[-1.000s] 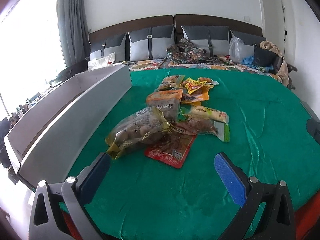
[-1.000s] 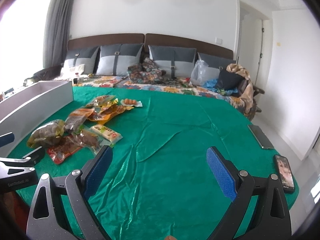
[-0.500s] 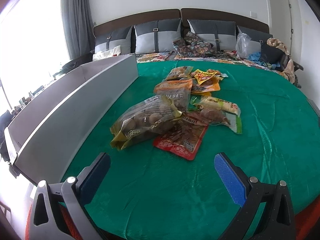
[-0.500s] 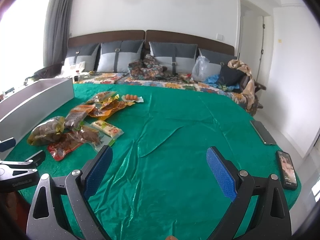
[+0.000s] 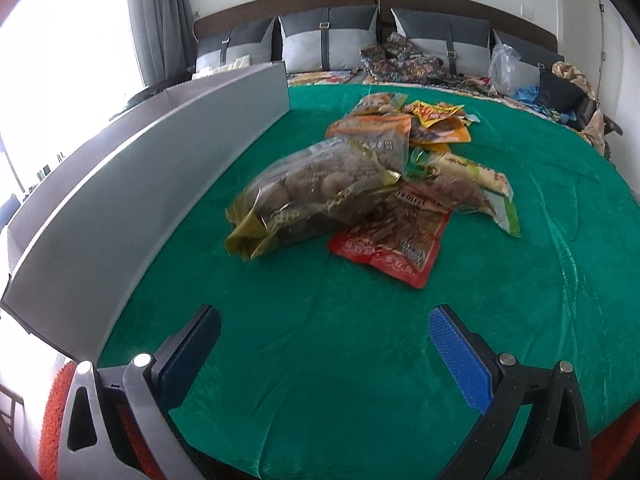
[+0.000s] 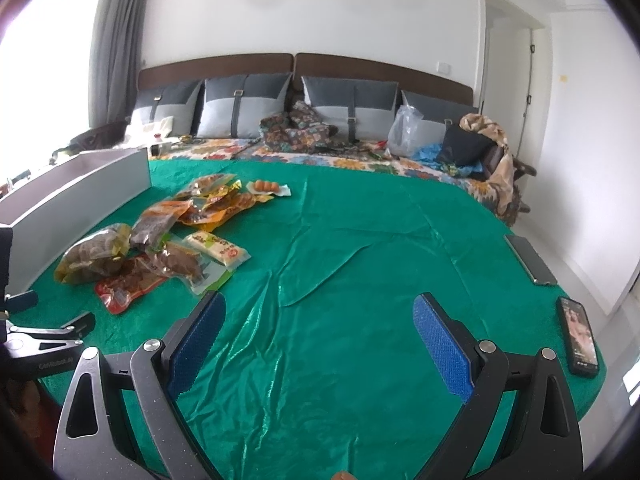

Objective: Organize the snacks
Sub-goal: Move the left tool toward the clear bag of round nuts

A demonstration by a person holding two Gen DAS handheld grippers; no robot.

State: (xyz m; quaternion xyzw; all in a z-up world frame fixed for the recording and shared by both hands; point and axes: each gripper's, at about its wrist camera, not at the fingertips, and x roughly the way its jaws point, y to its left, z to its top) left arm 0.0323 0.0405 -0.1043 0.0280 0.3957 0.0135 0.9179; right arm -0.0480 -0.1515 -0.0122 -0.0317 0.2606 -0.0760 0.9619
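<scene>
Heaped snack packets [image 5: 384,184] on the green cloth [image 5: 320,360], just beside a long grey box [image 5: 132,200] — interior hidden from both views. Left gripper [image 5: 324,344] spread wide, holding nothing, short of the pile; right gripper [image 6: 316,332] likewise wide and bare — over plain cloth.

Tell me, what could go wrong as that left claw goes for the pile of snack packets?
The clear bag of round snacks lies on top of the red packet and other packets, so closing the open left gripper on it may drag its neighbours along. The green cloth is loose and wrinkled; a low finger could snag it. Two phones sit near the table's right edge, so a tugged cloth might shift them.
</scene>
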